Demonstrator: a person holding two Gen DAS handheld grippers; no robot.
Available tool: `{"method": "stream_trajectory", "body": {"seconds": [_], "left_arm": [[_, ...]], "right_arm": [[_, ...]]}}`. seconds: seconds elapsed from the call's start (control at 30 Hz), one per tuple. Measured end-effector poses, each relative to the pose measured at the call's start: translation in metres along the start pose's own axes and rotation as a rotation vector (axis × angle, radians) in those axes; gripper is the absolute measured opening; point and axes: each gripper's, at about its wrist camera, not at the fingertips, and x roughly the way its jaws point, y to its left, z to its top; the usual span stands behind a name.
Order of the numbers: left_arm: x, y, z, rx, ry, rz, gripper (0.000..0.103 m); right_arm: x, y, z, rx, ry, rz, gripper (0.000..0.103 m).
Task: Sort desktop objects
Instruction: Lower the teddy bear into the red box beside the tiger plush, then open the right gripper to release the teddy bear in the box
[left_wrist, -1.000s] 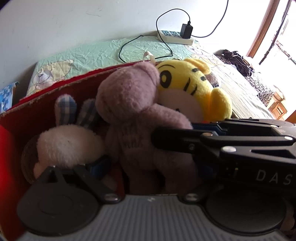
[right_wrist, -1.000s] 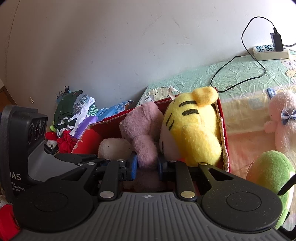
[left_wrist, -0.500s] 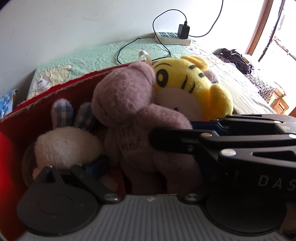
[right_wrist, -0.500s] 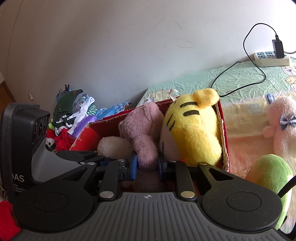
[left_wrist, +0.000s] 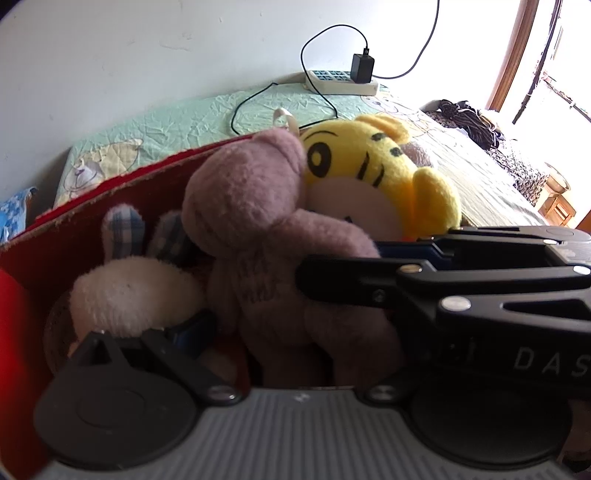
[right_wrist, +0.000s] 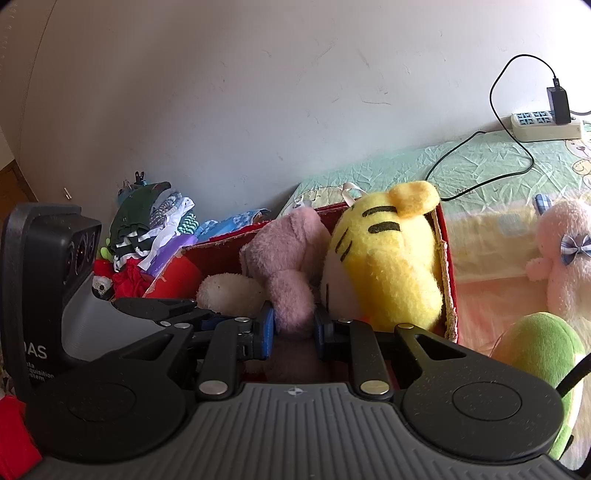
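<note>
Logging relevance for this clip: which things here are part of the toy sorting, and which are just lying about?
Part of the job:
- mauve bear, gripped by right gripper
- red box
- yellow tiger and white bunny, inside it
- pink plush and green plush, outside it

Lying about:
- power strip
- clothes pile

A red box (right_wrist: 448, 280) is packed tight — a white bunny (left_wrist: 136, 291), mauve teddy bear (left_wrist: 258, 236) and yellow tiger (right_wrist: 388, 266) fill it wall to wall. Beside it, open bed (right_wrist: 480, 173) lies free, bounded by a pink plush (right_wrist: 565, 251) and green plush (right_wrist: 543, 343) — and a power strip (right_wrist: 546, 127) at the wall.
</note>
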Motion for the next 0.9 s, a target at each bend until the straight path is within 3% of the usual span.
{"method": "stream_trajectory", "body": {"seconds": [0.9], "left_arm": [[0.0021,-0.0019,0.0028,0.041,0.002,0.005,0.103]], "right_arm": [[0.0025,0.0027,-0.0019,-0.012,-0.017,-0.04,0.02]]}}
